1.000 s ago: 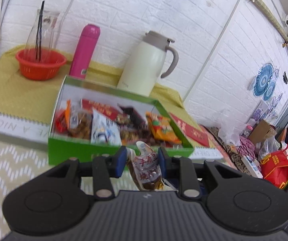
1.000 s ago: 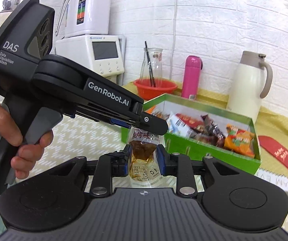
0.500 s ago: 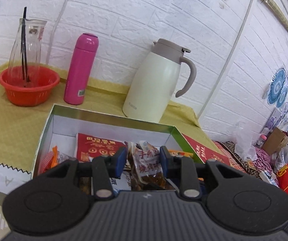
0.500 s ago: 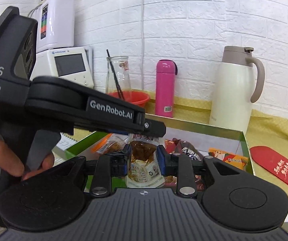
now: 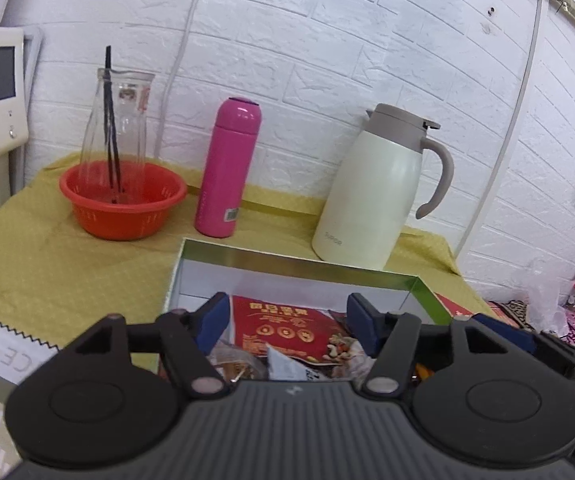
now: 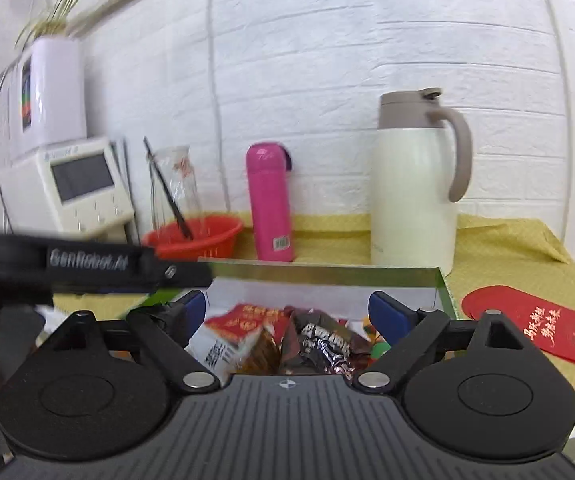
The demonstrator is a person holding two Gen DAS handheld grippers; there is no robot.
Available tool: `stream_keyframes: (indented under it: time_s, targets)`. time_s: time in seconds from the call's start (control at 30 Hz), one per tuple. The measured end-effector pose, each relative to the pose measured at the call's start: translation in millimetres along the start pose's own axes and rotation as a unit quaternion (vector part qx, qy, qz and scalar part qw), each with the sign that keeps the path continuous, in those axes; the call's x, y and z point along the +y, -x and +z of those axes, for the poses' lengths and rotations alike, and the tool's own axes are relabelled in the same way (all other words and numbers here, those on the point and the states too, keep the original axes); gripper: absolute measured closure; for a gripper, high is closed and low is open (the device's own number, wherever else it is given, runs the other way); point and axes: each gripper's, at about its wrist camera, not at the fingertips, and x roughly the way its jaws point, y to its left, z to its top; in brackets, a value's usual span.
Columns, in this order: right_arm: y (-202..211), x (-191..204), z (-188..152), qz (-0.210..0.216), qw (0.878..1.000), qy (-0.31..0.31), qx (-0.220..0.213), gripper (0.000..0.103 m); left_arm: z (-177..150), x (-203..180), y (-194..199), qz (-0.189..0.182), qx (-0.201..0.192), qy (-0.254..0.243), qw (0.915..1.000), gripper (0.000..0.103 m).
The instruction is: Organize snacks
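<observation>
**Both grippers let go over the snack box**

The left gripper (image 5: 289, 318) hangs just inside the near edge of the green box (image 5: 295, 266), its blue pads (image 5: 215, 316) spreading apart with nothing pinched between them; only loose packets lie below in the gap. Beside it the right gripper (image 6: 287, 314) is opening too, its pads wide apart and empty above the heap. Both point a little downward into the box, which to my eye is how you would stand to drop something in rather than pick it up.

Under the jaws the snacks sit piled in the box: a red packet (image 5: 283, 328) flat near the back wall, a dark foil packet (image 6: 319, 344) and a white-and-red bag (image 6: 231, 336) tumbled on top of others. The pile looks loose, so I would guess some tidying is still due.

Further out, on the yellow cloth (image 5: 47, 264), a pink flask (image 5: 227, 168), a cream jug (image 5: 375, 192) and an orange basket (image 5: 123, 204) holding a glass carafe stand against the brick wall, clear of the work. A red envelope (image 6: 535, 328) lies to the right of the box.
</observation>
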Motion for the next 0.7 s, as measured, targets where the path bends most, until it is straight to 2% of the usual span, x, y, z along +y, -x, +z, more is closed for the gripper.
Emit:
stream_keyframes:
  time_s: [0.1, 0.2, 0.33, 0.47, 0.7]
  targets:
    - [16, -7, 8, 0.000, 0.999, -0.032, -0.019, 0.000, 0, 1, 8, 0.035, 0.004, -0.010, 0.9993, 0.038]
    - [36, -8, 15, -0.004, 0.998, -0.048, -0.041, 0.000, -2, -4, 22, 0.082, -0.002, -0.042, 0.9957, 0.036]
    - [64, 1, 16, -0.010, 0.998, -0.041, -0.052, 0.000, -11, -7, 46, 0.096, -0.015, -0.061, 0.9934, 0.034]
    - [91, 13, 7, -0.032, 0.998, -0.032, -0.034, 0.000, -25, -9, 76, 0.102, -0.011, -0.062, 0.9927, 0.032]
    - [157, 33, -32, -0.079, 0.997, -0.017, -0.007, 0.000, -68, -26, 144, 0.156, -0.012, -0.091, 0.9835, 0.026]
